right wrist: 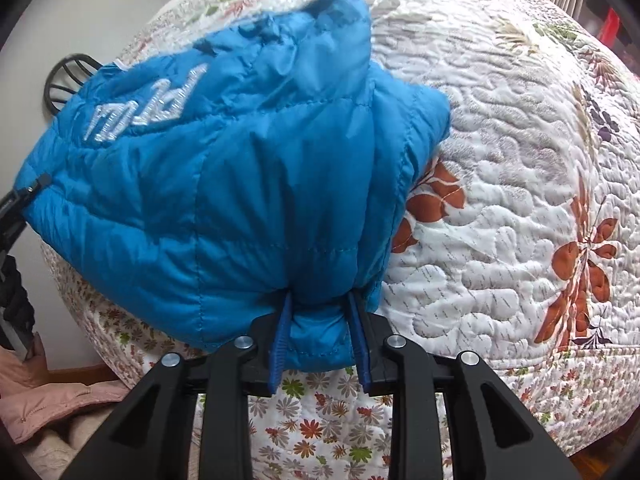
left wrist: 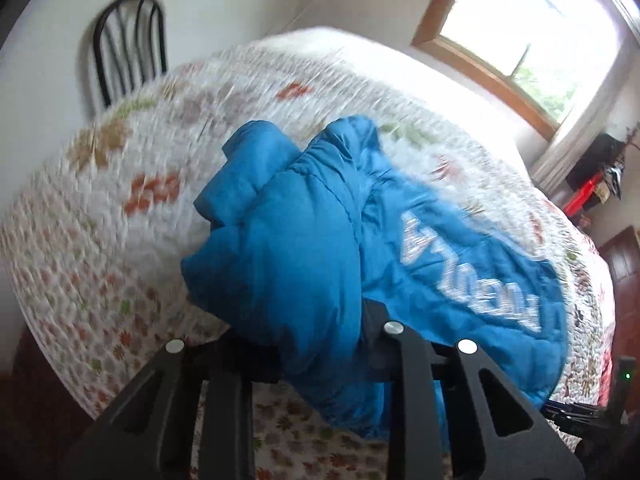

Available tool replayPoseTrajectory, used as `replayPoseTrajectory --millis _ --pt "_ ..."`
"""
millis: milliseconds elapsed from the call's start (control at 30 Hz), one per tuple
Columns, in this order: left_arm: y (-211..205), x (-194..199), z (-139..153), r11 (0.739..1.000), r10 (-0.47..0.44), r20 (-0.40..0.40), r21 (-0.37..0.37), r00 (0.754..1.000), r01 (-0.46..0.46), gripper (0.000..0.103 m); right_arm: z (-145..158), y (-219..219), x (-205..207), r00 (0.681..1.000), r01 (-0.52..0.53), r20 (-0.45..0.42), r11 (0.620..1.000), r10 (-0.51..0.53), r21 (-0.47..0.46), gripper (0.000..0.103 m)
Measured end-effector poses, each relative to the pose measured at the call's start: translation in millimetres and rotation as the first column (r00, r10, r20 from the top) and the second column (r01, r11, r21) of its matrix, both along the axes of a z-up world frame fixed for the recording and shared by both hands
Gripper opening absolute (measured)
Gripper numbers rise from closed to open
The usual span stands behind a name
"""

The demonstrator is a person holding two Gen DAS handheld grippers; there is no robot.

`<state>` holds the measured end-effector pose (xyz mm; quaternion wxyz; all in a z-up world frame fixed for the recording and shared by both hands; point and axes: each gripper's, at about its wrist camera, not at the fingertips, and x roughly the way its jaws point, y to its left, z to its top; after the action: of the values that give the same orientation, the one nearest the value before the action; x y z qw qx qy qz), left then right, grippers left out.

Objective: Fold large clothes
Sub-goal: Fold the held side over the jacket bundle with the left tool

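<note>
A blue puffer jacket point(left wrist: 304, 240) with white lettering hangs bunched over the bed, held by both grippers. In the left wrist view my left gripper point(left wrist: 320, 360) is shut on a thick fold of the jacket, which hides its fingertips. In the right wrist view my right gripper point(right wrist: 320, 340) is shut on another edge of the jacket point(right wrist: 240, 184), with its blue pads point(right wrist: 280, 344) squeezing the fabric. The left gripper point(right wrist: 16, 200) shows at the left edge of that view, gripping the jacket's far side.
The bed carries a white floral quilt point(right wrist: 500, 200) point(left wrist: 100, 208). A black chair point(left wrist: 128, 44) stands by the wall behind it. A window point(left wrist: 532, 28) is at the right. Pink clothing point(right wrist: 44, 404) lies on the floor at the lower left.
</note>
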<state>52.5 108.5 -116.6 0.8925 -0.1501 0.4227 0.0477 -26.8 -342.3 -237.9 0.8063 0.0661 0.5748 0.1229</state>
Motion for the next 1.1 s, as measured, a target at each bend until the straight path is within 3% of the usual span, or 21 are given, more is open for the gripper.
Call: replayPoseTrajectory --millis 100,200,367,433,600,733,833,1100 --pt "-35.8 -5.3 40.1 0.996 -0.069 0.064 0.066 0.996 0.065 0.023 20.7 -31.4 -14.3 0.997 0.059 0.036 0.995 -0.062 0.078 0.03" --pt "-86.1 -7.8 66.4 0.976 -0.158 0.09 0.168 0.983 0.142 0.023 38.1 -62.3 -28.4 0.99 0.133 0.048 0.991 -0.135 0.033 0.031" --pt "-170.5 -4.6 70.9 0.907 -0.282 0.049 0.339 0.958 0.25 0.024 55.9 -96.9 -48.9 0.976 0.208 0.076 0.977 -0.205 -0.033 0.033" --pt "-197.2 -2.3 64.1 0.883 -0.322 0.018 0.365 0.946 0.294 0.026 61.9 -98.4 -50.9 0.973 0.222 0.076 0.974 -0.219 -0.039 0.033" --pt "-259.6 5.6 30.6 0.832 -0.412 -0.08 0.374 0.908 0.41 0.028 62.4 -104.3 -58.1 0.973 0.225 0.069 0.974 -0.222 -0.04 0.033" --pt "-290.9 13.8 -14.0 0.794 -0.462 -0.196 0.342 0.865 0.502 0.033 60.9 -105.0 -55.4 0.973 0.224 0.066 0.974 -0.221 -0.042 0.033" --pt "-307.3 15.1 -40.9 0.762 -0.474 -0.249 0.364 0.844 0.536 0.035 53.4 -105.1 -50.8 0.972 0.232 0.049 0.972 -0.23 -0.041 0.033" --pt "-303.1 17.5 -57.4 0.776 -0.477 -0.259 0.325 0.84 0.541 0.036 38.3 -97.0 -37.0 0.978 0.209 0.009 0.977 -0.209 -0.037 0.033"
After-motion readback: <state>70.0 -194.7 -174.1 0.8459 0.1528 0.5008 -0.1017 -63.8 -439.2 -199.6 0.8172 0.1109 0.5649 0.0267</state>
